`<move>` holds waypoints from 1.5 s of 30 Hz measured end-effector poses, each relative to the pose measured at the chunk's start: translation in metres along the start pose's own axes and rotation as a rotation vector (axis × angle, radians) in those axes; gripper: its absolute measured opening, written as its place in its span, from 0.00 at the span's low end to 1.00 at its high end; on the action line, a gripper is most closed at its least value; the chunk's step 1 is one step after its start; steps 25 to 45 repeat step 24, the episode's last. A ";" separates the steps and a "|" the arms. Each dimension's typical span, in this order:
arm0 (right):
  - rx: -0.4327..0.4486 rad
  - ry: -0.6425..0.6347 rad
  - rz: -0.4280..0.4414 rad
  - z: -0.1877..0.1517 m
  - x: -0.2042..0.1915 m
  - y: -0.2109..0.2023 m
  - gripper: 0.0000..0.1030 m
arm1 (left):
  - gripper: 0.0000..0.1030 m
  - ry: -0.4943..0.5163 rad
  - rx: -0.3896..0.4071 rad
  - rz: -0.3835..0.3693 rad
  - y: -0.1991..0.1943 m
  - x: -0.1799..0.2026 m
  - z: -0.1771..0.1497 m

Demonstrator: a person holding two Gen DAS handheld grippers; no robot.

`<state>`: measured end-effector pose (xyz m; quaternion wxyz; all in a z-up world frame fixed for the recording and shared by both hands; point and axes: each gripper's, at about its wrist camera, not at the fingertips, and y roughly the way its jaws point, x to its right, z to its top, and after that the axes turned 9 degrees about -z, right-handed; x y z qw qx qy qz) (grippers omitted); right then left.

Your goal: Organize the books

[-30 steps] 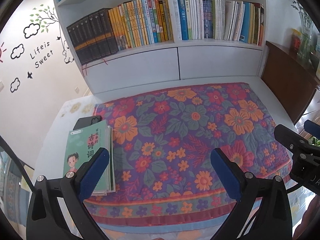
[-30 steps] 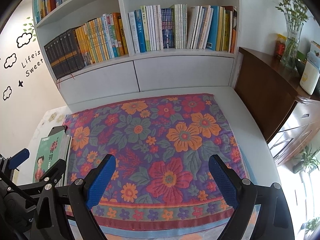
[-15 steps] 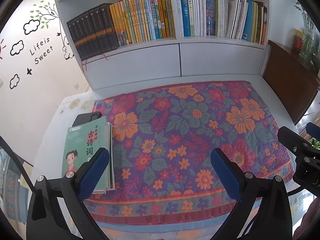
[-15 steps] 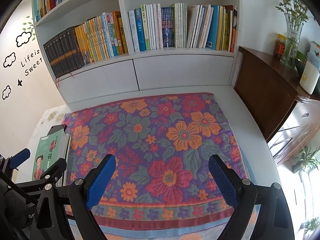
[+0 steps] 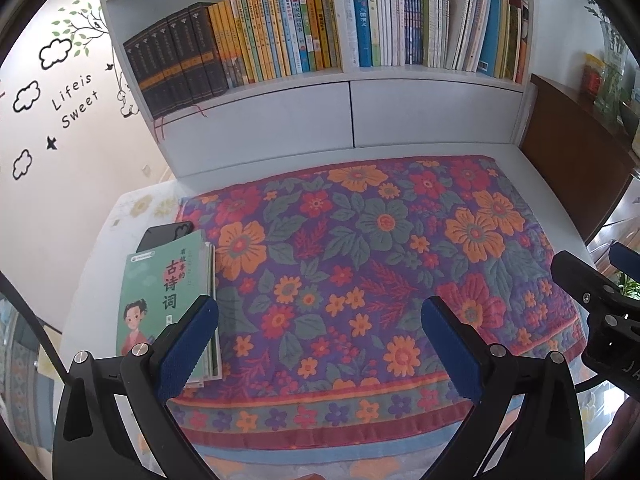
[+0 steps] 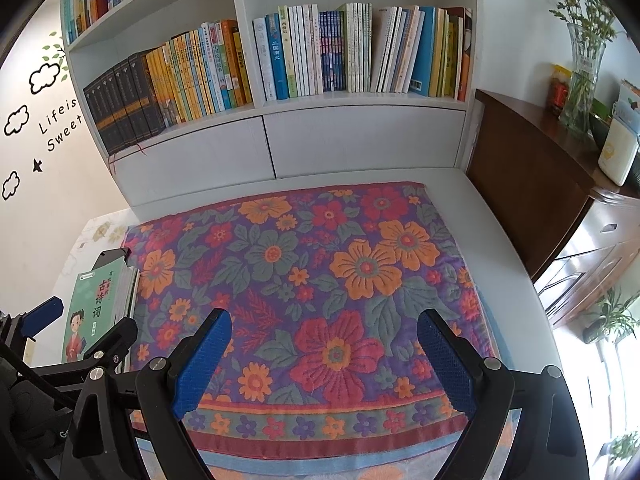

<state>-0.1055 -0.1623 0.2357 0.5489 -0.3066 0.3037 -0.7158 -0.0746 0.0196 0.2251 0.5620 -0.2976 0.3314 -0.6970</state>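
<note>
A small stack of books with a green cover on top (image 5: 162, 292) lies flat at the left edge of the floral cloth (image 5: 360, 248); it also shows in the right wrist view (image 6: 98, 304). My left gripper (image 5: 320, 320) is open and empty, above the cloth's front, its left finger over the stack's near corner. My right gripper (image 6: 324, 332) is open and empty over the cloth's front middle. The white bookshelf (image 5: 348, 76) at the back holds rows of upright books (image 6: 360, 52).
A black phone (image 5: 164, 234) lies just behind the book stack. A dark wooden cabinet (image 6: 532, 184) stands on the right with a glass vase (image 6: 582, 76) and a white container (image 6: 618, 152) on top. The white desk (image 6: 480, 216) borders the cloth.
Both views have tilted slightly, so the bookshelf sits a little lower in the left wrist view. The books and the grippers' openings are unchanged.
</note>
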 end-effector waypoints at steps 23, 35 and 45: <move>-0.009 0.005 0.006 -0.001 0.001 0.006 0.90 | 0.98 0.002 0.059 0.030 0.000 0.003 0.003; -0.009 0.005 0.006 -0.001 0.001 0.006 0.90 | 0.98 0.010 0.062 0.035 -0.001 0.004 0.003; -0.009 0.005 0.006 -0.001 0.001 0.006 0.90 | 0.98 0.010 0.062 0.035 -0.001 0.004 0.003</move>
